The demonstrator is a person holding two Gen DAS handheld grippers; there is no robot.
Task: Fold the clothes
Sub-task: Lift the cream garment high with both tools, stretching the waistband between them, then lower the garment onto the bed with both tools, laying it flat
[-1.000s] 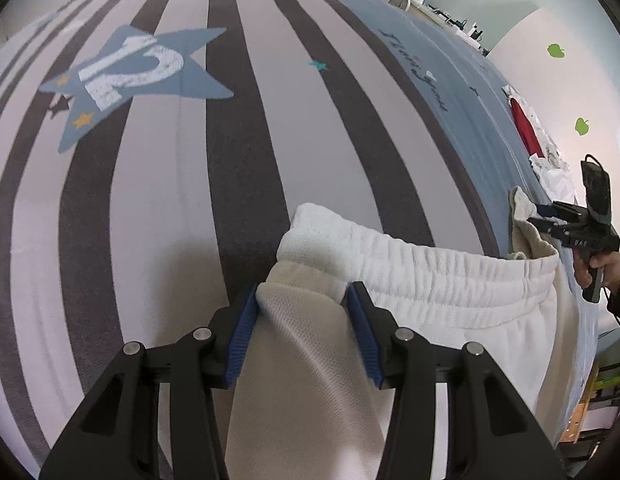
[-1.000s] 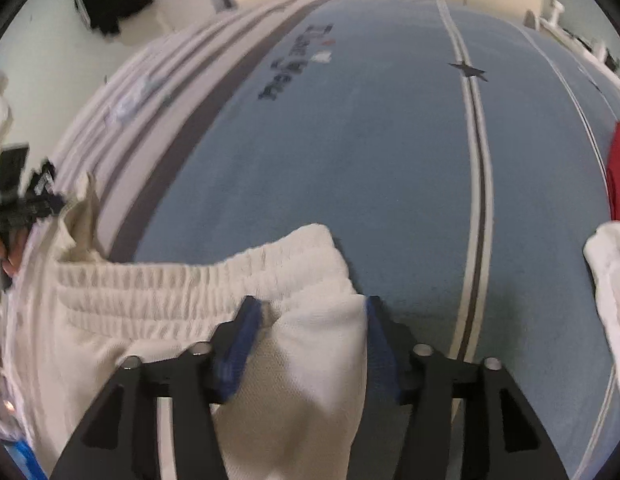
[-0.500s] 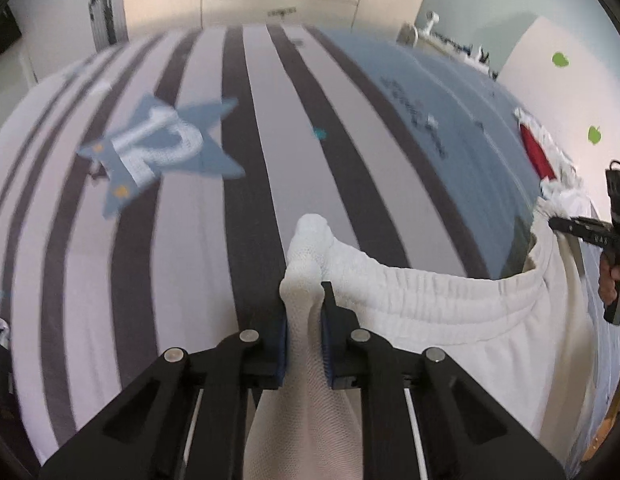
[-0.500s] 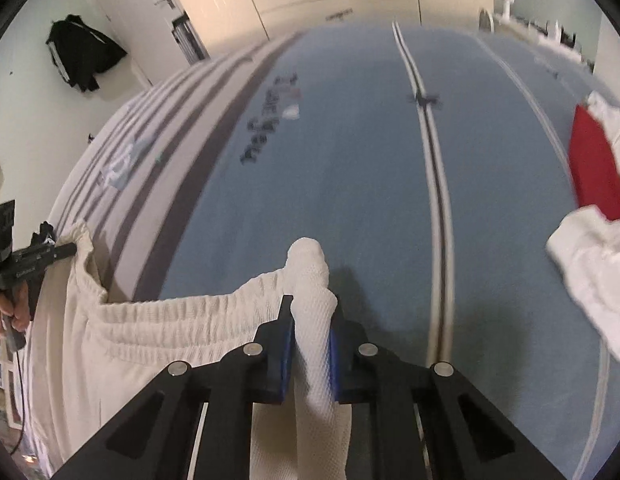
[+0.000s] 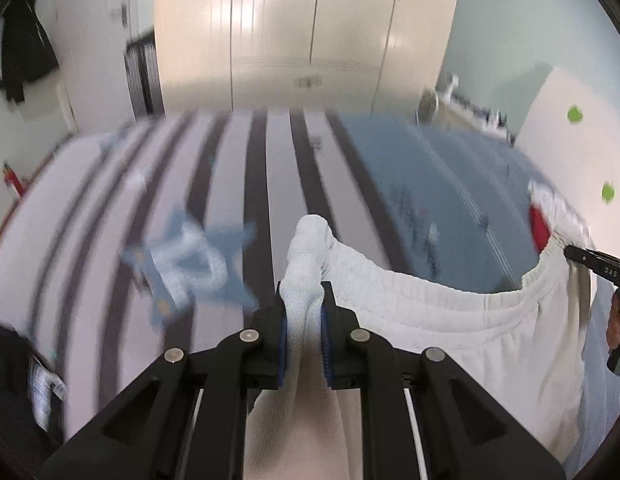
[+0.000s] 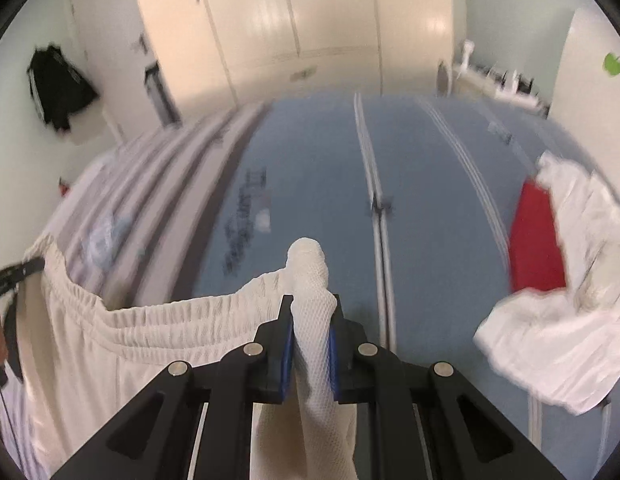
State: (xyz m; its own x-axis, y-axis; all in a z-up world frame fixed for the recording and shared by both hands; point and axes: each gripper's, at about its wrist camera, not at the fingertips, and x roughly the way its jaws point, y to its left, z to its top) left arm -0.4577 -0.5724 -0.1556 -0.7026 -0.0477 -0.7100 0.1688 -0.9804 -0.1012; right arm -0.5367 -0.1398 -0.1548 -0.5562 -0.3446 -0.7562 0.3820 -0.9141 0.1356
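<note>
- Left gripper (image 5: 303,334): pads clamped together on one bunched corner of the white shorts' (image 5: 450,312) waistband; a knob of cloth sticks out past the fingertips.
- Right gripper (image 6: 313,350): likewise pinched tight on the opposite waistband corner, cloth tuft poking forward.
- Shorts hang between the two tools, clear of the bed at the top edge; the elastic waistband sags in a shallow curve from one gripper across to the other, legs draping down out of view below.
- Key relation: the waistband's long axis runs side to side between the hands, so neither is nearer; each owns one end. My read: the coming lay-down depends on keeping that span taut and level.
- Below and beyond: bed cover (image 5: 270,184), striped on the left half, blue on the right.
- No containers in view. A loose pile of red and white clothes (image 6: 550,280) lies on the right of the bed.
- Far: pale wardrobe doors (image 5: 310,20).
</note>
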